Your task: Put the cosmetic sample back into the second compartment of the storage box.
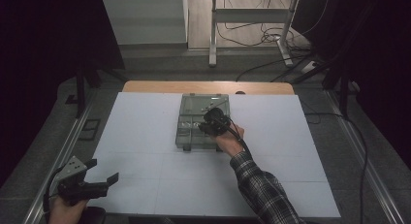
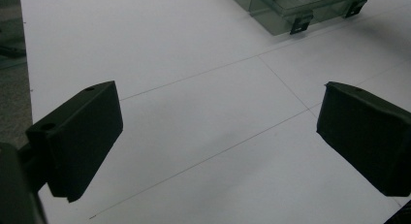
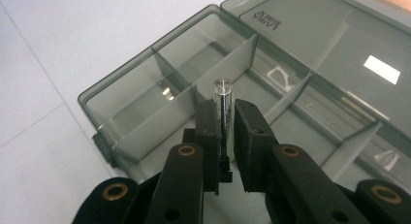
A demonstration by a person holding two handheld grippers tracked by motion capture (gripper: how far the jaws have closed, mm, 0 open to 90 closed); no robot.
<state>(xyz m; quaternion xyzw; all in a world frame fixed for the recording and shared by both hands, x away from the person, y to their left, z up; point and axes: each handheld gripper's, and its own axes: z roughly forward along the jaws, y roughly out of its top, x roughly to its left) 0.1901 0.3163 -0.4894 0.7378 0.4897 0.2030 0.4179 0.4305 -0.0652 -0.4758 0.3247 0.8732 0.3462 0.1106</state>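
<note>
At the near left corner of the white table [image 1: 145, 136], a hand holds the left gripper [image 1: 102, 171] just above the surface. Its two black jaws are spread wide apart with nothing between them; the left gripper view shows bare table in the gap.

Farther in, near the middle of the table, a forearm in a plaid sleeve [image 1: 261, 185] reaches forward. The right gripper [image 3: 228, 124] is held over a clear, smoke-tinted compartment box [image 3: 121, 107] whose lid [image 3: 329, 35] lies open behind it. The jaws are closed almost together on a small clear tube [image 3: 224, 95], which stands upright with its top poking above the fingertips. The tube is over the box's dividers, near the middle compartments. A small shiny item [image 3: 167, 91], too small to identify, lies in a left compartment.

Beyond the table, on the floor, are a white frame's legs [image 1: 213, 35] and loose cables [image 1: 261, 35].
</note>
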